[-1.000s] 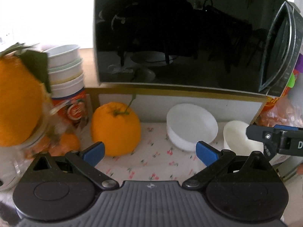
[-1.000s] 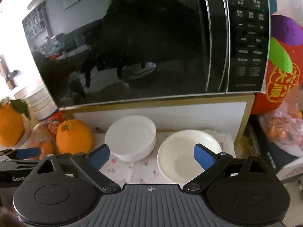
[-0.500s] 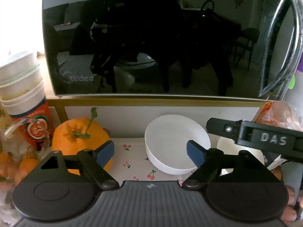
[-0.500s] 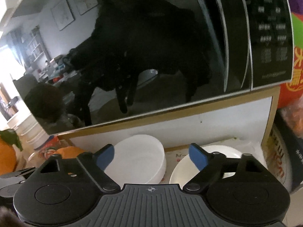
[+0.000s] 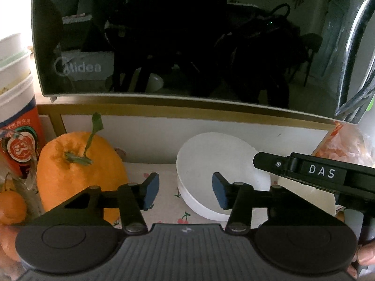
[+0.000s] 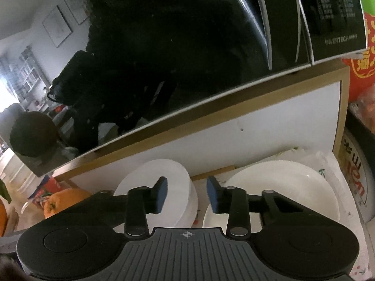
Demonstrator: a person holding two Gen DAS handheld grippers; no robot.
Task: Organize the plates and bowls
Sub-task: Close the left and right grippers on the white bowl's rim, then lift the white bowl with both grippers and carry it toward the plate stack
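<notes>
Home kitchen corner. Black glass-fronted Midea microwave (image 5: 187, 42) on gold-framed white shelf (image 5: 164, 107). Below: cherry-print cloth (image 5: 168, 196), white round bowl (image 5: 211, 164), white shallow plate (image 6: 281, 187), large leafy orange fruit (image 5: 77, 171), stacked paper noodle cups (image 5: 16, 89). Microwave door reflects living room with framed pictures, bookshelf.

Both fisheye views bend straight lines strongly toward the frame edges. Daylight enters from the left, overexposing that margin. The glossy black microwave door (image 5: 187, 35) mirrors the dim room. The shelf (image 6: 234, 140) beneath lies in soft shadow. Focus is sharp centrally, slightly smeared at the periphery.
</notes>
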